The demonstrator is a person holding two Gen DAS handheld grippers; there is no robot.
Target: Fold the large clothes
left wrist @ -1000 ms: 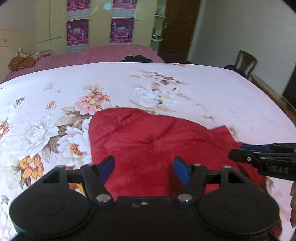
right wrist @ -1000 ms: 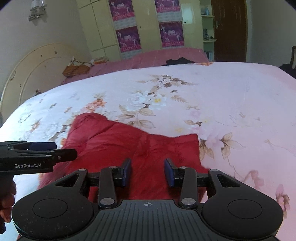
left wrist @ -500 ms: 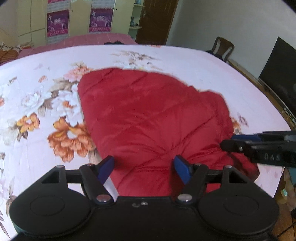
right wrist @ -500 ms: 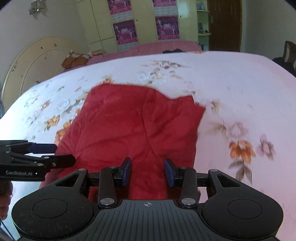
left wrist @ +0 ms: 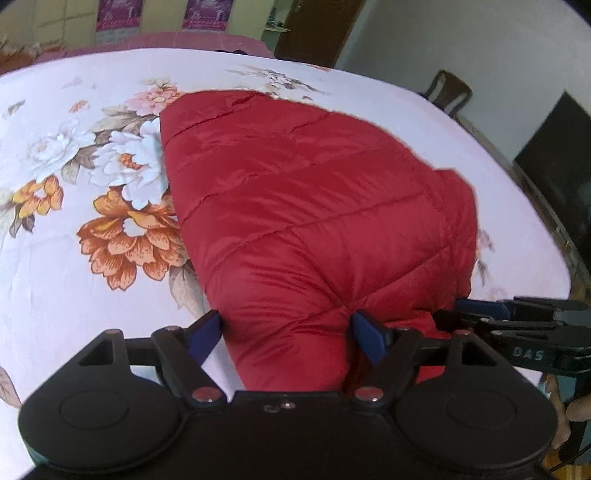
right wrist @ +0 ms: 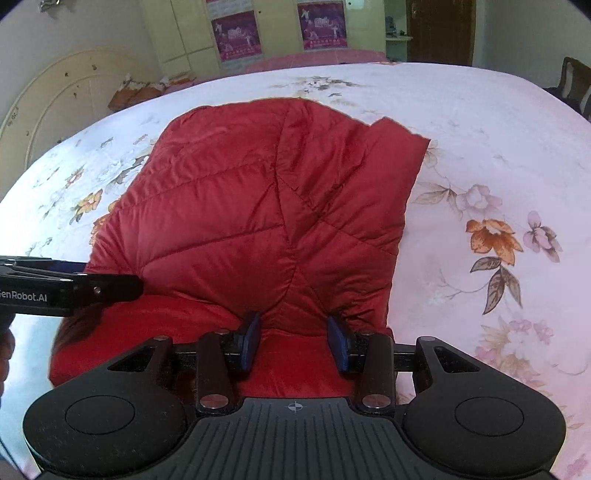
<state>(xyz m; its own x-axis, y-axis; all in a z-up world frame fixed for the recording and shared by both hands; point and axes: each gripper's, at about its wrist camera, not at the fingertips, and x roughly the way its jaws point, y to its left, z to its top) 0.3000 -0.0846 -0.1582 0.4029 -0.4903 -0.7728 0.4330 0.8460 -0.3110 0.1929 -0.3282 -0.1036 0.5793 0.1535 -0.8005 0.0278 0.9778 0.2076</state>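
Observation:
A red quilted jacket (left wrist: 314, 206) lies folded on the floral bed sheet (left wrist: 66, 295). My left gripper (left wrist: 286, 334) hangs over the jacket's near left edge. Its jaws are opening, and a bulge of fabric sits between the blue pads (left wrist: 207, 332) without being clamped. In the right wrist view the jacket (right wrist: 258, 206) spreads ahead and my right gripper (right wrist: 295, 341) pinches its near edge. The fabric puckers at both pads as these jaws start opening. Each gripper shows in the other's view: the right gripper (left wrist: 480, 314) and the left gripper (right wrist: 110, 286).
The bed's wooden edge (left wrist: 554, 229) runs along the right, with a dark screen (left wrist: 554, 177) and a chair (left wrist: 448, 92) beyond it. A cream headboard (right wrist: 55, 110) stands on the left. Wardrobes with purple posters (right wrist: 321, 22) and a second pink bed lie behind.
Both cameras tipped down and came closer, so the jacket now fills the views. The left jaws stand a little wider. The right jaws look about the same.

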